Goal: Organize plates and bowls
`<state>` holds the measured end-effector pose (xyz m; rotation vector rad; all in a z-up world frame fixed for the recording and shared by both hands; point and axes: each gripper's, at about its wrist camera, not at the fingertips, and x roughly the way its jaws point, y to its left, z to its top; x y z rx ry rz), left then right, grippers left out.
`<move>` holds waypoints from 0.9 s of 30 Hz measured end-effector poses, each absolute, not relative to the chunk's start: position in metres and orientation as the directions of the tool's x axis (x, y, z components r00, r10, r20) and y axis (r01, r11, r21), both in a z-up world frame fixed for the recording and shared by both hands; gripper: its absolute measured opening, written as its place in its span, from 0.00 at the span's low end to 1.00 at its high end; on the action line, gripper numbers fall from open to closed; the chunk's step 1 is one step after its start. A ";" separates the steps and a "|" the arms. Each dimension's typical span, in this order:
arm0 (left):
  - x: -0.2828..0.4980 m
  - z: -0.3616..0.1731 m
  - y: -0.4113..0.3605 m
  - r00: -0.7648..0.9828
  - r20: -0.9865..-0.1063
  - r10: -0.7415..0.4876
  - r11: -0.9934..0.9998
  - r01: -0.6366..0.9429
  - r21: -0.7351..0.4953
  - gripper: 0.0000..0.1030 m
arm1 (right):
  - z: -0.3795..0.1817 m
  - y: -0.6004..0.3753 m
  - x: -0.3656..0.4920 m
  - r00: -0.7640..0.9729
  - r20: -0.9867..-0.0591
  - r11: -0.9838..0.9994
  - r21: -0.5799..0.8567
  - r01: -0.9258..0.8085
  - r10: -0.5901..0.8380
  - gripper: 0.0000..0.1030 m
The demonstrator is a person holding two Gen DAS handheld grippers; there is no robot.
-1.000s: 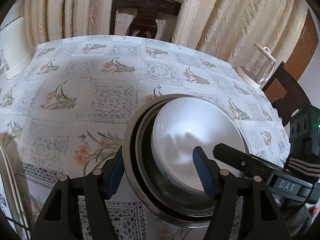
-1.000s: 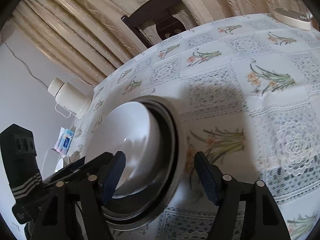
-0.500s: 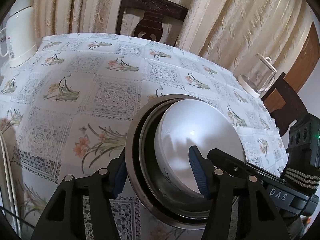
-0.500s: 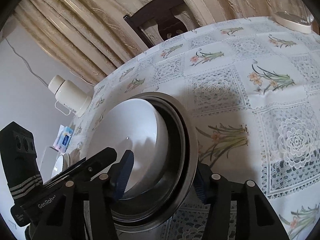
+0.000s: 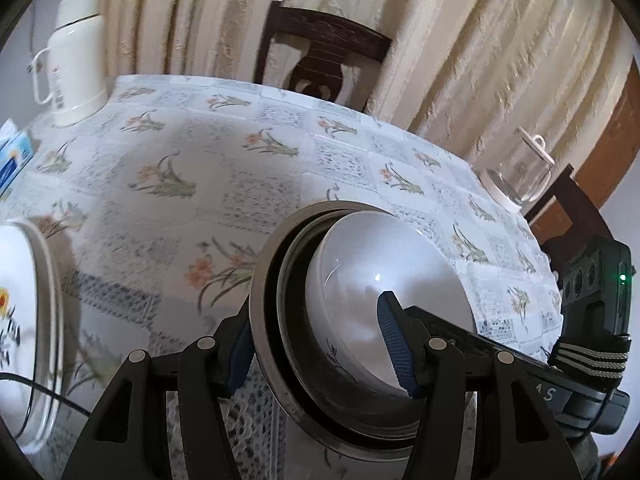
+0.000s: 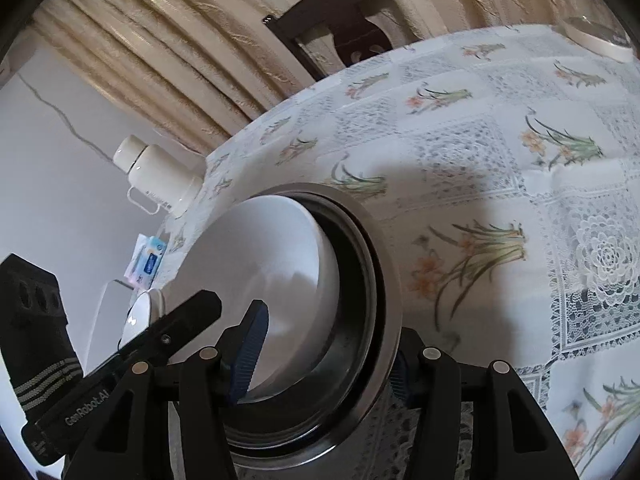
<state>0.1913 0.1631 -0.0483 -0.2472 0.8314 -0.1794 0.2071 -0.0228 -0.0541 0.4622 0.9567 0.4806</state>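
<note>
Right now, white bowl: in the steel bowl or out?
In. The white bowl sits nested inside the steel bowl, whose rim rings it in both views.

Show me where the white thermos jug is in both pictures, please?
Left wrist view: white thermos jug stands at the upper left, on the table's far corner.
Right wrist view: it appears tilted at the middle left, at the table's edge.
Shared landmark: the dark wooden chair against the curtain.
</note>
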 end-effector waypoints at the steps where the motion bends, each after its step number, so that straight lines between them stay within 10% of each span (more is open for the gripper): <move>1: 0.188 -0.047 0.166 0.663 -0.705 -0.250 0.955 0.051 -0.291 0.57 | -0.052 -0.021 0.206 0.486 -0.653 0.800 0.569 -0.190 0.580 0.56; 27: 0.068 -0.001 0.316 0.800 -0.599 0.009 0.897 -0.272 -0.349 0.57 | -0.014 0.138 0.172 0.281 -0.620 0.663 0.556 -0.502 0.733 0.56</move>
